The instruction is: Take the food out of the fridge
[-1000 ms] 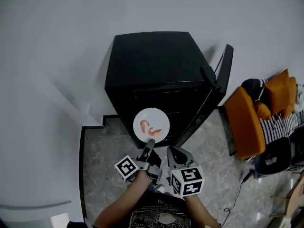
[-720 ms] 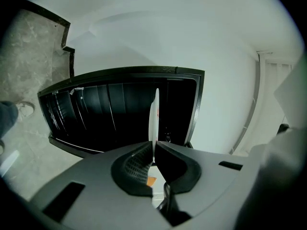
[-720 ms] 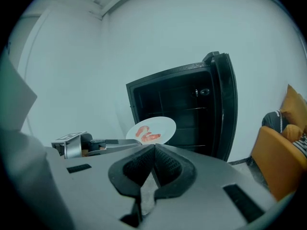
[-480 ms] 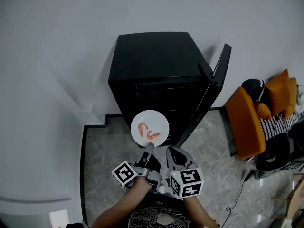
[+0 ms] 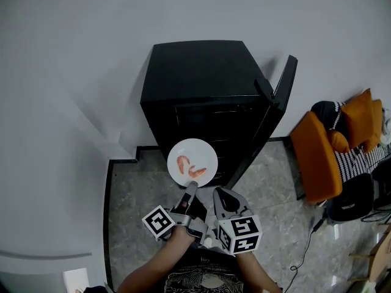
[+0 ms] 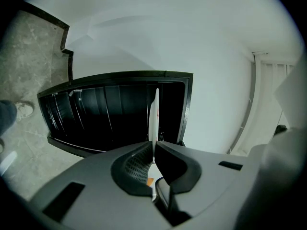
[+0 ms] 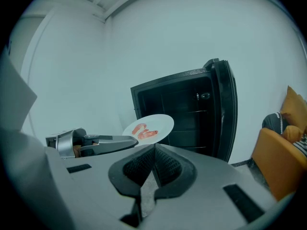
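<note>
My left claw (image 6: 153,150) is clamped on the near rim of a white plate (image 5: 192,162). In the left gripper view the plate stands edge-on, rising straight up from between the jaws. My right claw (image 7: 154,151) sits just to the right of it. Its jaws are pressed together with nothing between them, and it touches nothing. I hold both low in front of me, above the grey marbled floor (image 5: 137,194). A pale shoe (image 6: 23,110) shows at the left edge of the left gripper view.

The plate reaches out away from me, roughly level, in front of the fridge's open front and clear of the floor. Near its middle lie the pink-orange shrimp (image 5: 190,167), two or three curled pieces close together; I cannot count them surely.

Beyond the plate stands the black fridge (image 5: 204,78), backed against the white wall (image 5: 73,54). Its door (image 5: 279,105) is swung open to the right, and the inside is dark, with shelf lines just visible. Far to the right, well apart from the fridge, is an orange cushioned seat (image 5: 314,157).
</note>
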The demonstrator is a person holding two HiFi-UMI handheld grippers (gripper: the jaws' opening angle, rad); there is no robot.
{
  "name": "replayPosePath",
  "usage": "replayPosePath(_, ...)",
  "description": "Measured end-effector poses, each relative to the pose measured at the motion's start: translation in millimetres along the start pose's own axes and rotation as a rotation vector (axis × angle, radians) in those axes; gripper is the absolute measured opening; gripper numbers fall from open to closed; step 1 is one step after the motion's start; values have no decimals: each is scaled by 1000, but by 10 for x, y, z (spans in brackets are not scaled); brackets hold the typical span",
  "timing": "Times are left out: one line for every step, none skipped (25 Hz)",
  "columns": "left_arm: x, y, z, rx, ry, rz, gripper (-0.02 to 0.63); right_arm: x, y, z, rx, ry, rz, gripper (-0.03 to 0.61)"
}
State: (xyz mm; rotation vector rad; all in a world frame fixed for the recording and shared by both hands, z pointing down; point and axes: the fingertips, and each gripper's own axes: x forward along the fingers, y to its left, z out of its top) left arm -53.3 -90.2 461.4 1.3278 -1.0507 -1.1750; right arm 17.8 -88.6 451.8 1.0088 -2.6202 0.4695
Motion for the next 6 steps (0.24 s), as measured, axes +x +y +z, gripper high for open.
replayPosePath(0,-2,-3,1,1,0,23,0,0,0,0,0,1,21)
replayPosePath(0,-5,-3,2,2,0,23,1,3,1,-1,1,2,21)
replayPosePath(0,-7,-2,2,2,0,23,3,7,3,-1,1,3,21)
replayPosePath(0,-8,-1,2,1,0,23,5,11,5,-2,1,5,21)
replayPosePath(0,-9,-1,3,1,-1,23,6,15,7,-2,1,6,21)
replayPosePath(1,-9,-1,3,1,-1,23,6,18,8,-3,1,7,21)
